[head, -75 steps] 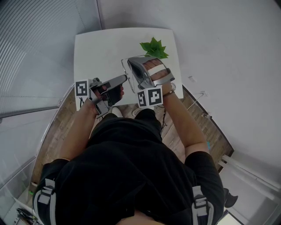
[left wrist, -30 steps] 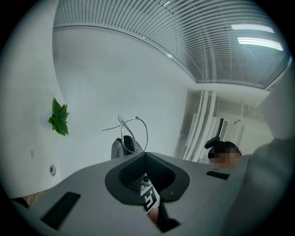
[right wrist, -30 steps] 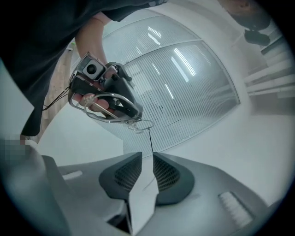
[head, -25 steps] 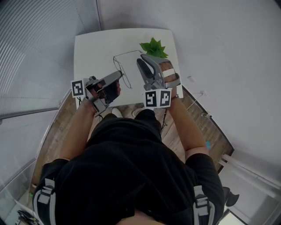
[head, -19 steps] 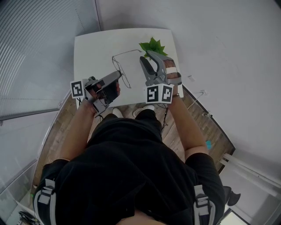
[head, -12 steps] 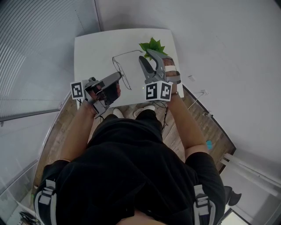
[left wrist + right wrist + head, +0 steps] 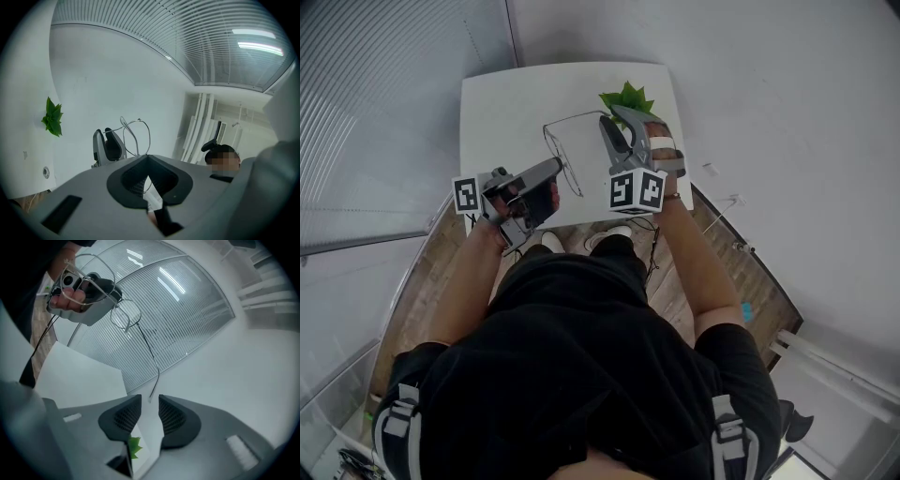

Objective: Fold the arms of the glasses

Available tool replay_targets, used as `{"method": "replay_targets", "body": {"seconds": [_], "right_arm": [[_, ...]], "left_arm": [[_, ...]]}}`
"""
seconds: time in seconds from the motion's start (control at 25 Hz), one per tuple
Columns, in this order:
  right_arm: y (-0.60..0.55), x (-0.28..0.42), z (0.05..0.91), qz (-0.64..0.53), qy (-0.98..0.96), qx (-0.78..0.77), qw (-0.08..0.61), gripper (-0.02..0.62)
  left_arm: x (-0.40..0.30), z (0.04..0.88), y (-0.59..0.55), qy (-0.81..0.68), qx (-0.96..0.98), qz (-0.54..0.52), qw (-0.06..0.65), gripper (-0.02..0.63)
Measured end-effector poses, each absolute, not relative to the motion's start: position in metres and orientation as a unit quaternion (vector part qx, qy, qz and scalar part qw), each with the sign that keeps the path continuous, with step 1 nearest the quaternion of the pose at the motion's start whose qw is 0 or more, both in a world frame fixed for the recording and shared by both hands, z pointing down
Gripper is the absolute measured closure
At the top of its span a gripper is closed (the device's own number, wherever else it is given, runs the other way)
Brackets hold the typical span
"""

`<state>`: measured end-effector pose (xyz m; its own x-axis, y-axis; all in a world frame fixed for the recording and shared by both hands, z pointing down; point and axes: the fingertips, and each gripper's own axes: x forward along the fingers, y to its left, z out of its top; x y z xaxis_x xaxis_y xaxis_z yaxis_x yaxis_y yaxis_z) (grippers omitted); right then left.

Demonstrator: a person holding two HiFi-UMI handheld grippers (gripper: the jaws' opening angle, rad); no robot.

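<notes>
Clamps glasses (image 7: 125, 315) by the frame in shut jaws of left gripper (image 7: 555, 167), above surface (image 7: 497, 103). At 3 o'clock, has just been narrowing right gripper (image 7: 150, 401) jaws: apart, arm (image 7: 149, 357) tip at gap, ungripped.

In the head view we see the glasses (image 7: 569, 174) only as a thin wire, and their hinges are too small to tell. The left gripper (image 7: 557, 167) hides where it meets the frame. In the right gripper view we cannot tell whether the arm's tip touches the right gripper (image 7: 149, 409).
</notes>
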<state>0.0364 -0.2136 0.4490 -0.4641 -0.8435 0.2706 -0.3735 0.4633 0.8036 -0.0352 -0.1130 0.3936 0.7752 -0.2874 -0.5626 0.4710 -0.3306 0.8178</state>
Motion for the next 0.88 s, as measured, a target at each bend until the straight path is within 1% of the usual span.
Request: {"method": "replay_targets", "body": {"seconds": [0.08, 0.2, 0.36, 0.88], "right_arm": [[-0.211, 0.038, 0.446, -0.345, -0.782, 0.39, 0.344, 0.494], [-0.201, 0.039, 0.44, -0.348, -0.781, 0.391, 0.341, 0.499], [-0.206, 0.038, 0.439, -0.35, -0.78, 0.396, 0.336, 0.551], [-0.201, 0.041, 0.442, -0.356, -0.774, 0.391, 0.347, 0.558]], "left_arm": [[-0.035, 0.389, -0.109, 0.063, 0.744, -0.332, 0.576, 0.597], [-0.034, 0.383, -0.099, 0.063, 0.744, -0.332, 0.576, 0.597], [-0.034, 0.387, -0.105, 0.062, 0.744, -0.331, 0.577, 0.597], [-0.039, 0.396, -0.117, 0.029, 0.743, -0.336, 0.578, 0.597]]}}
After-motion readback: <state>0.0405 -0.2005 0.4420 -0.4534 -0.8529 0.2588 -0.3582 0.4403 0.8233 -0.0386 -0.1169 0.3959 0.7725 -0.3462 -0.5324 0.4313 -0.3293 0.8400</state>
